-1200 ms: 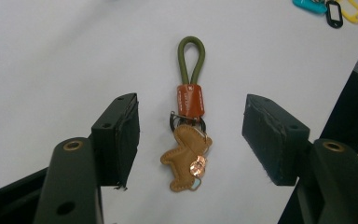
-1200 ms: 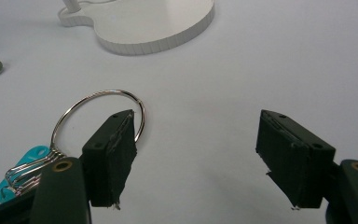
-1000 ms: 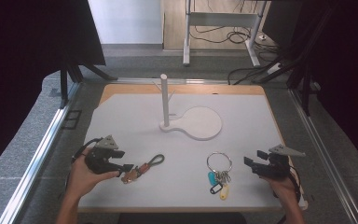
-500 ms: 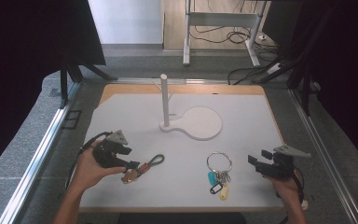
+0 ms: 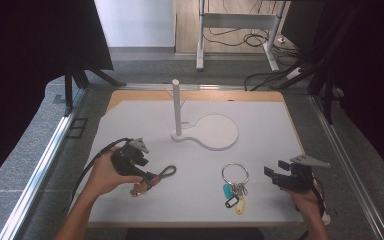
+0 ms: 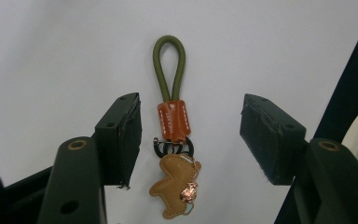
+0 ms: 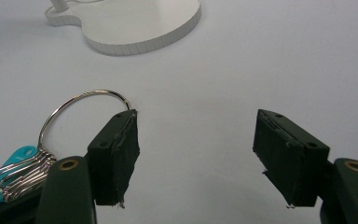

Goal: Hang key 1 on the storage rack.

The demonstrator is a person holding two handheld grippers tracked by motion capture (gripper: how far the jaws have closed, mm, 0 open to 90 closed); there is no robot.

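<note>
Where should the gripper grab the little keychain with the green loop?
Probably on the orange leather band of the keychain. It lies flat between the open jaws of the left gripper, and it is the thickest, firmest part. Come straight down from above and close across its sides; the green loop might squash.

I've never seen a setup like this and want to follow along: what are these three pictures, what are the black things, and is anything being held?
No robot here: a person holds hand-operated tongs, one in each hand. The high view looks down on a white table. The other two pictures come from cameras riding on the tongs, looking along their black jaws.

The left tongs are open, their jaws either side of a keychain with a green cord loop, an orange leather tab and a tan leather charm. It lies on the table, not gripped.

The right tongs are open too, holding nothing. Beside them lies a metal key ring with coloured tags. Further back stands a white stand on a flat base.
</note>
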